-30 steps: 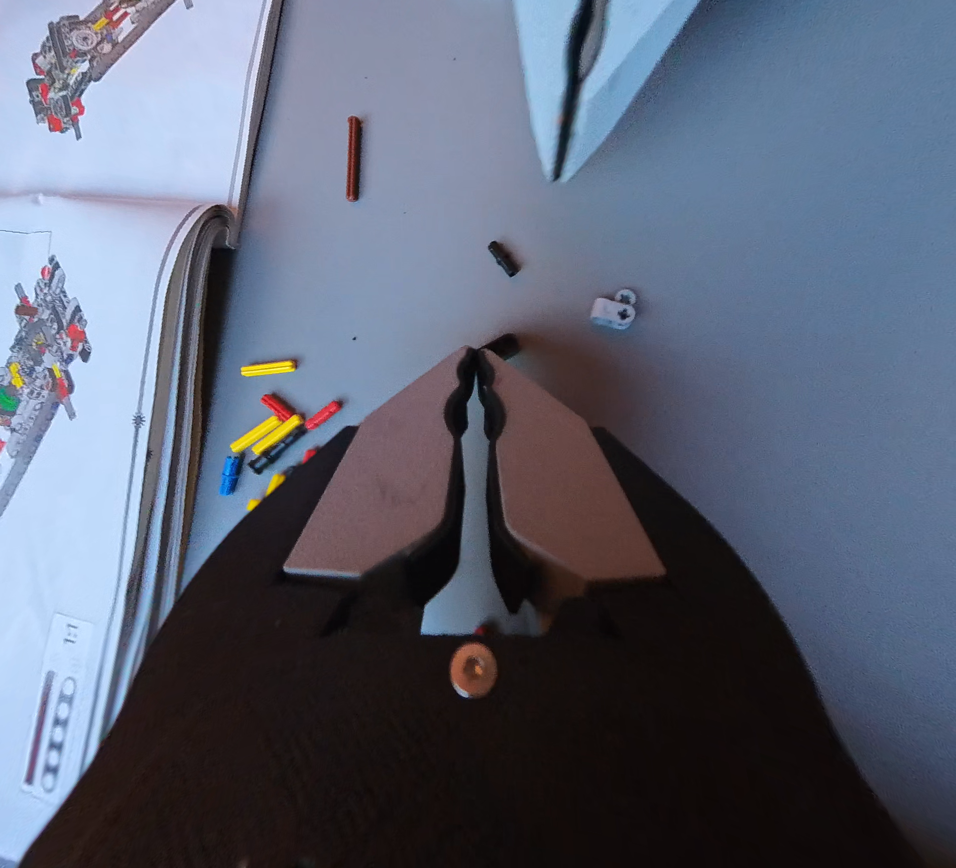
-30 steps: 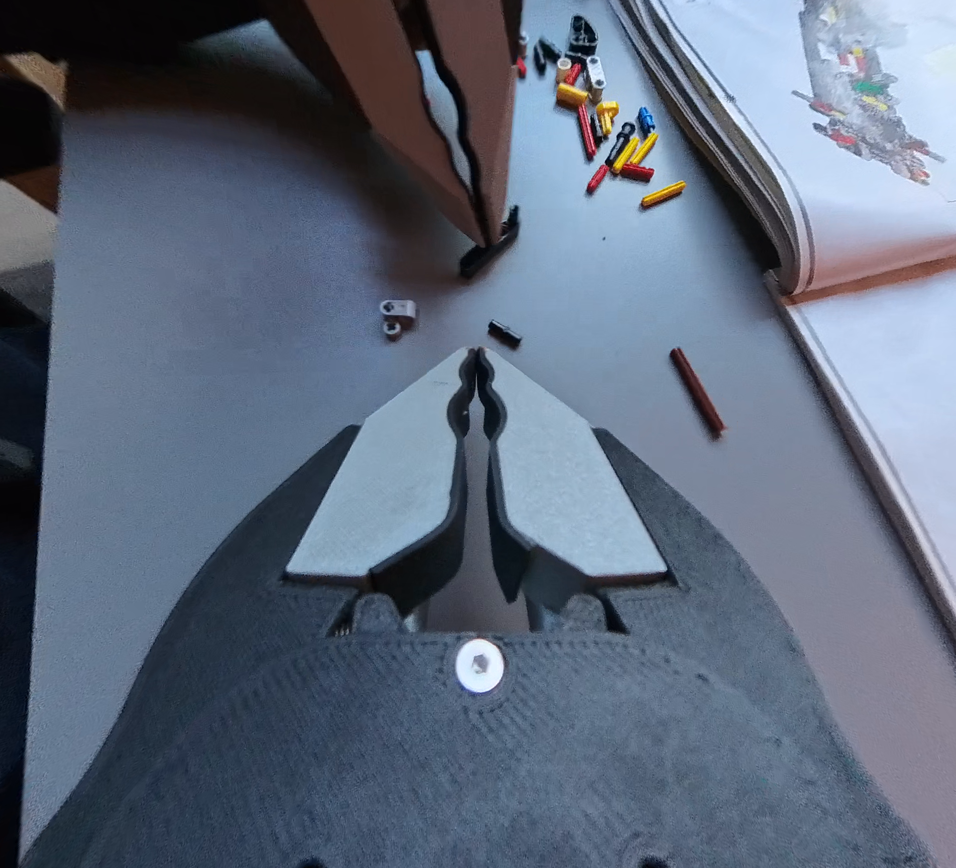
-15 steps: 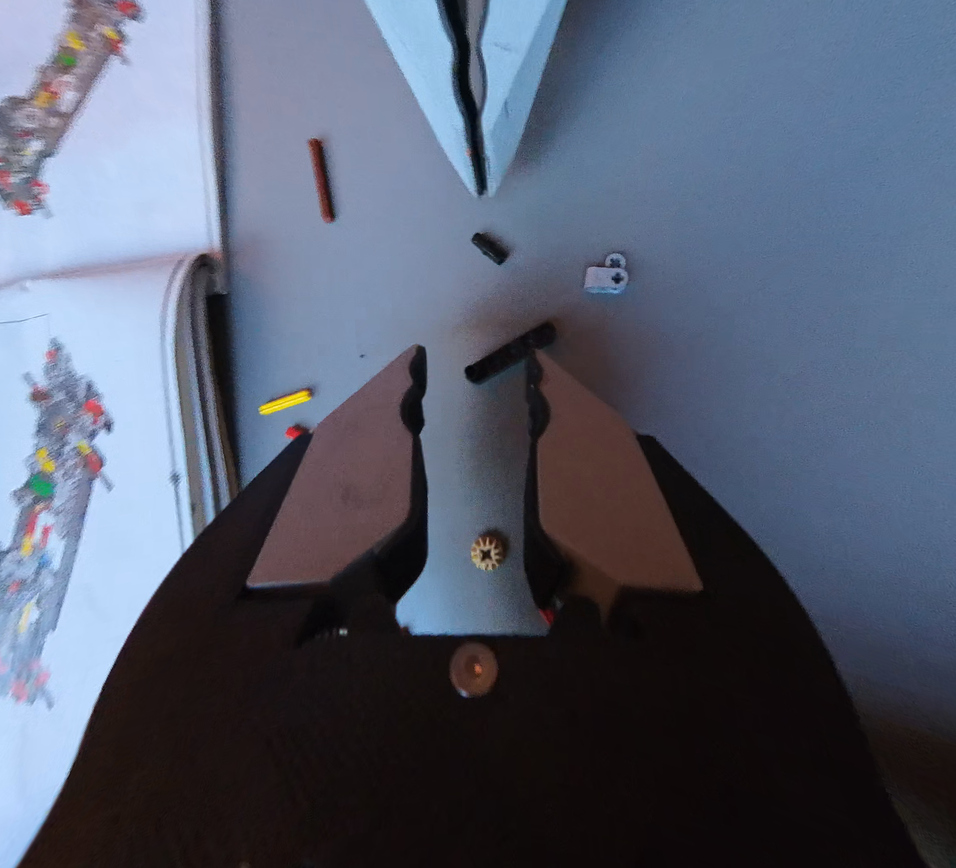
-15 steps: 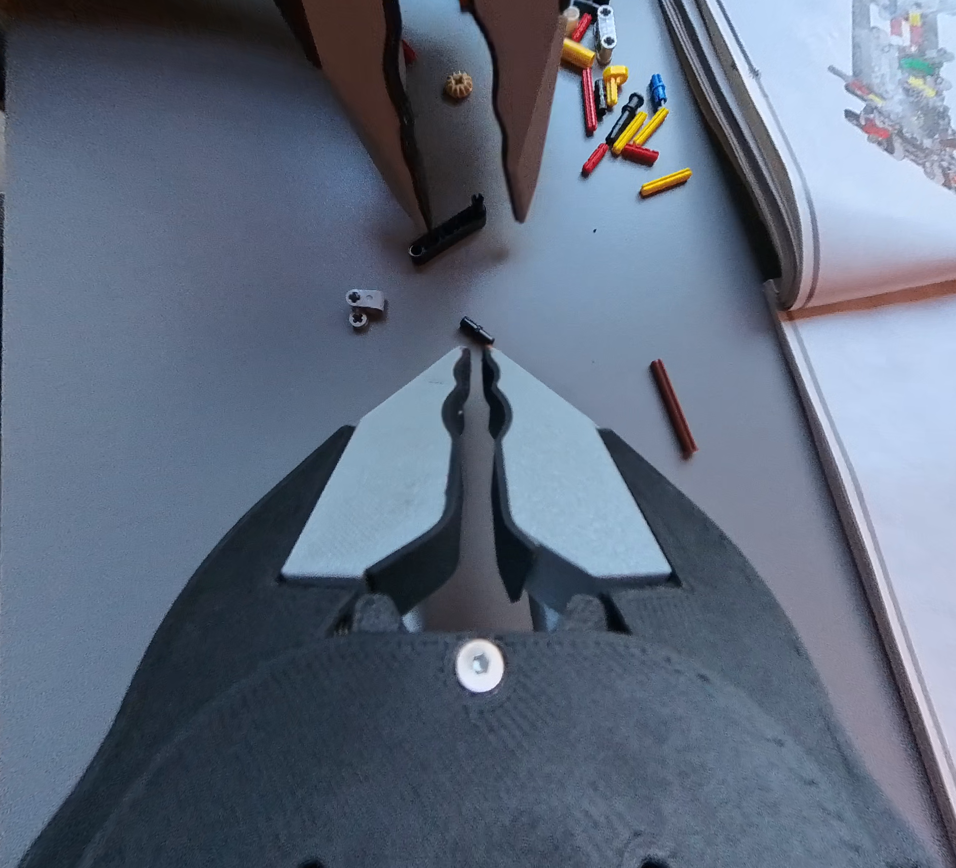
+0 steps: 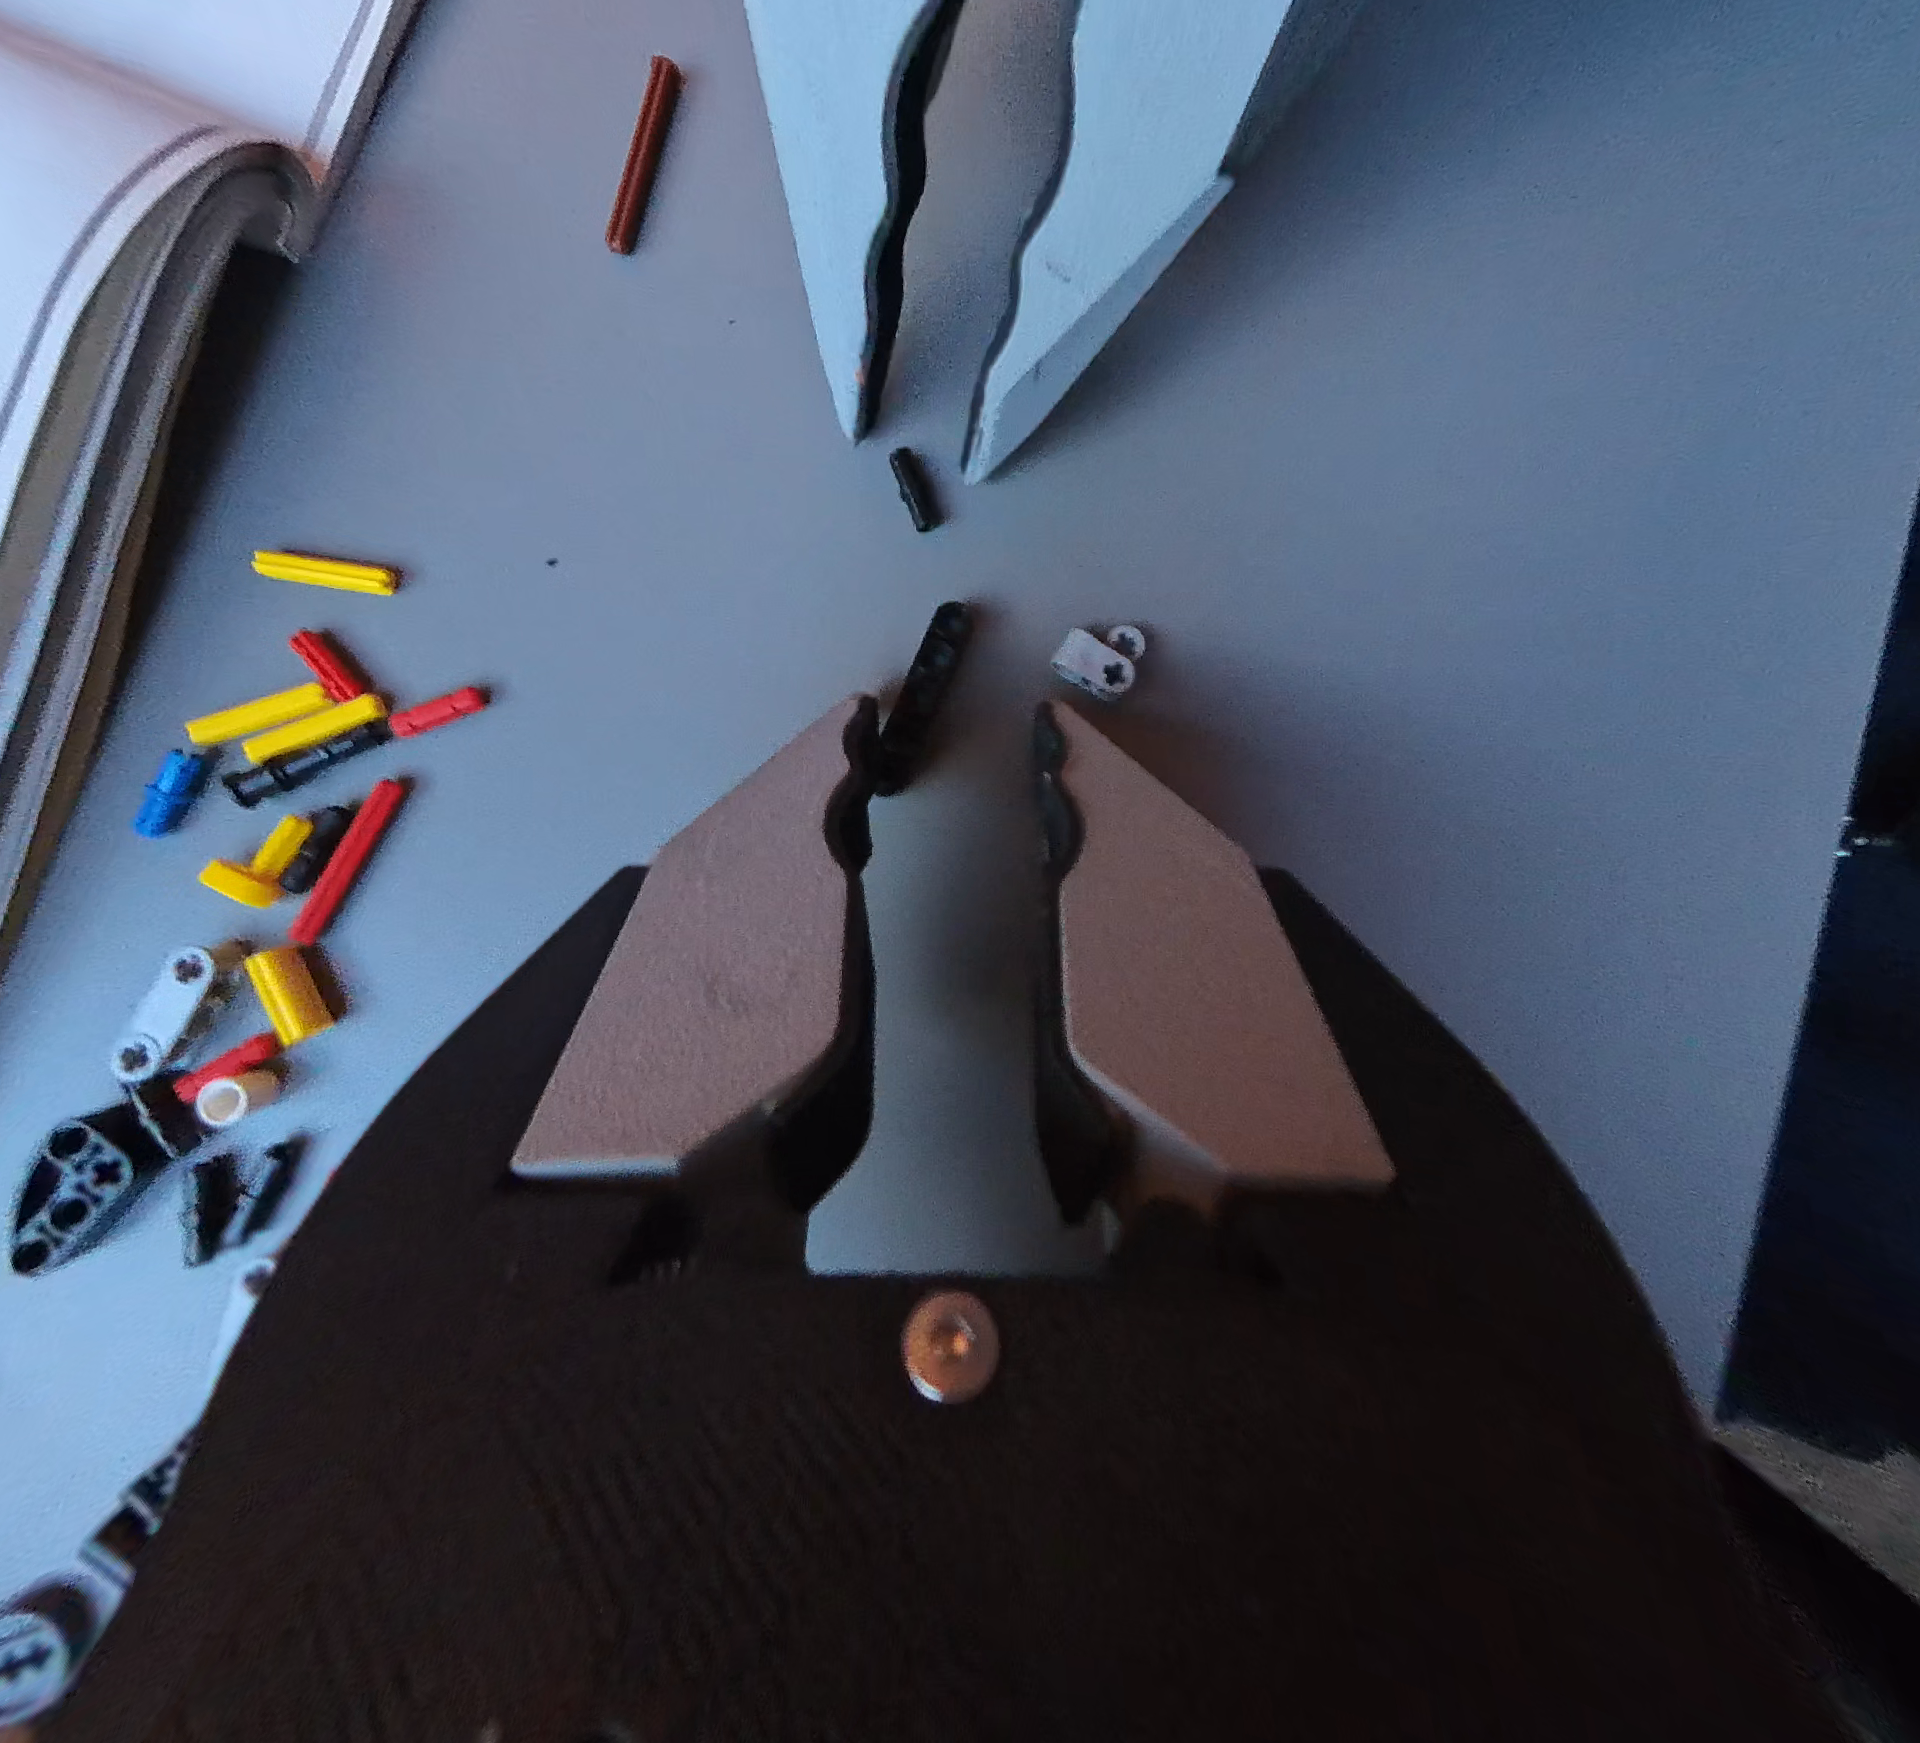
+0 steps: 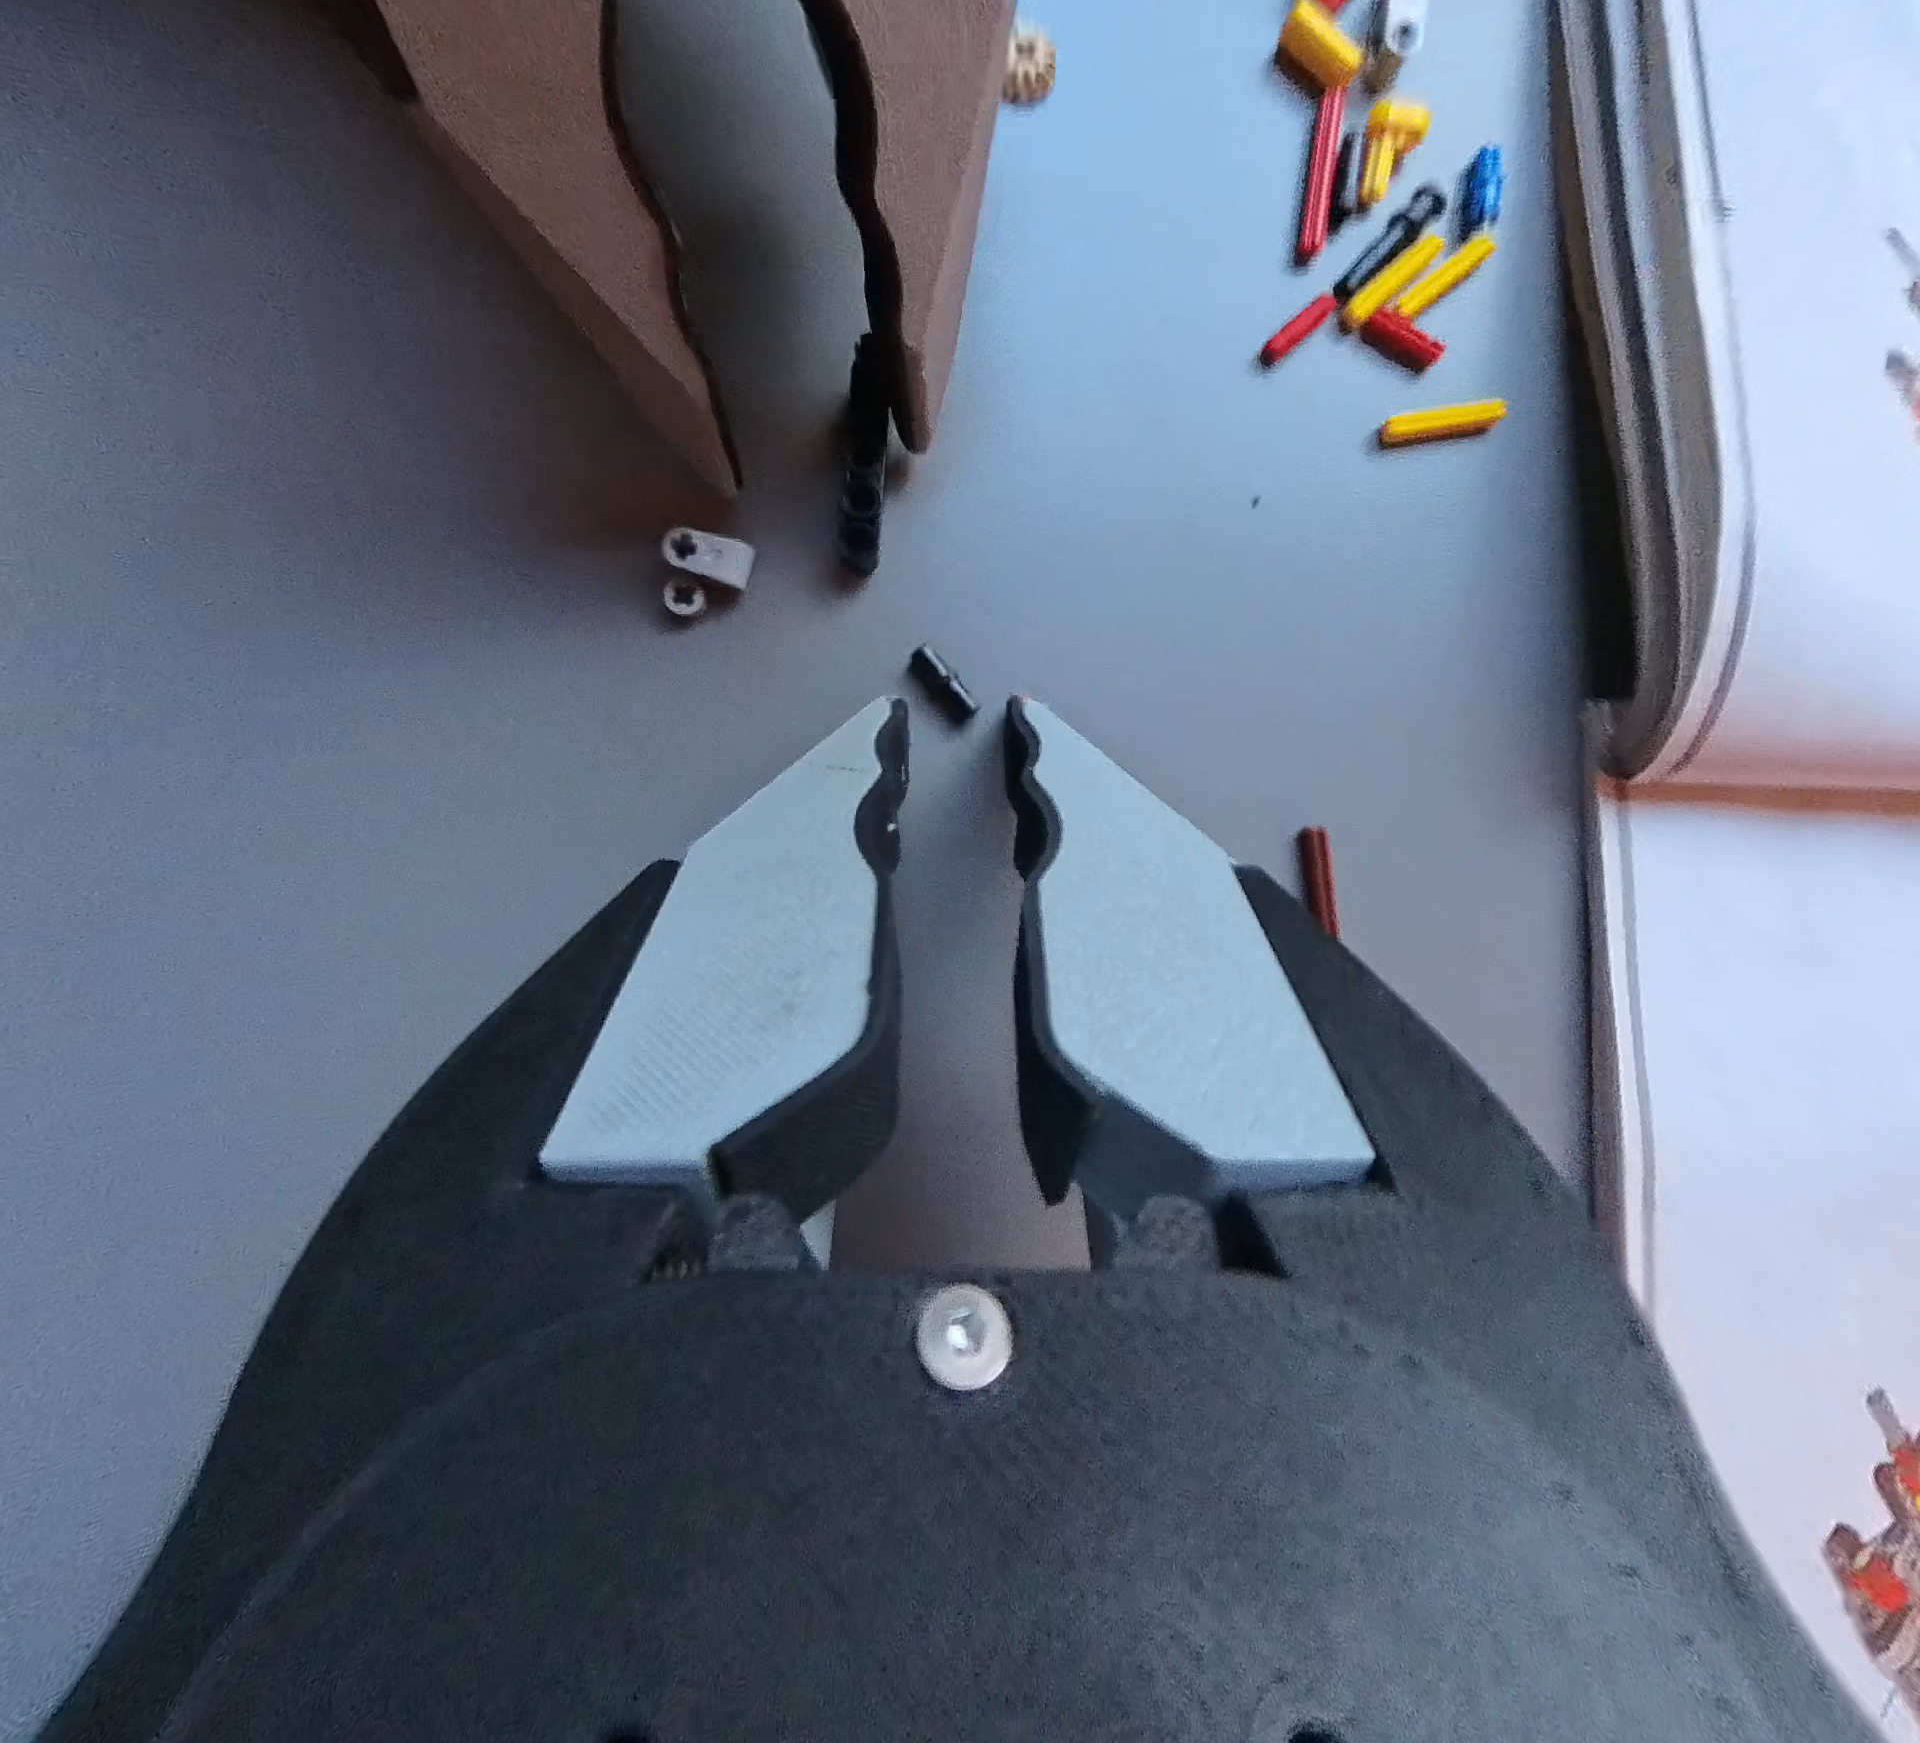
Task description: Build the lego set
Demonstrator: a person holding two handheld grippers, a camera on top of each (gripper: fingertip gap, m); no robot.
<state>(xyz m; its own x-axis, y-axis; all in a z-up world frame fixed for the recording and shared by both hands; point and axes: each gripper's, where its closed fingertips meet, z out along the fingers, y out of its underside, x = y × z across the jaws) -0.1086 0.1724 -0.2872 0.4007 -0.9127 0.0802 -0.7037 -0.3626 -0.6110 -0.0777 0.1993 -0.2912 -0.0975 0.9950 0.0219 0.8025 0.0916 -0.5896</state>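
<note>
My left gripper (image 5: 953,711) is open with its tips low over the grey table (image 5: 1455,446). A black beam (image 5: 925,685) lies on the table between the fingertips, against the left finger (image 5: 727,966) and apart from the other. The right wrist view shows the same: the left gripper (image 6: 821,462) stands open and the beam (image 6: 862,498) touches one finger only. My right gripper (image 6: 953,706) is open and empty. A small black pin (image 6: 943,680) lies just ahead of its tips. The pin (image 5: 914,490) and the right gripper (image 5: 914,452) also show in the left wrist view.
A grey connector (image 5: 1091,665) and a small grey bush (image 5: 1125,641) lie right of the beam. A brown axle (image 5: 644,155), a pile of small coloured parts (image 5: 291,758) and an open booklet (image 5: 125,135) are on the left. A dark object (image 5: 1849,966) stands at the right. Across from one pair of fingers to the other is roughly 5 cm.
Both grippers were shut and have opened. The left let go of the black beam, which now lies lengthwise along one finger. The right moved up to the black pin.
</note>
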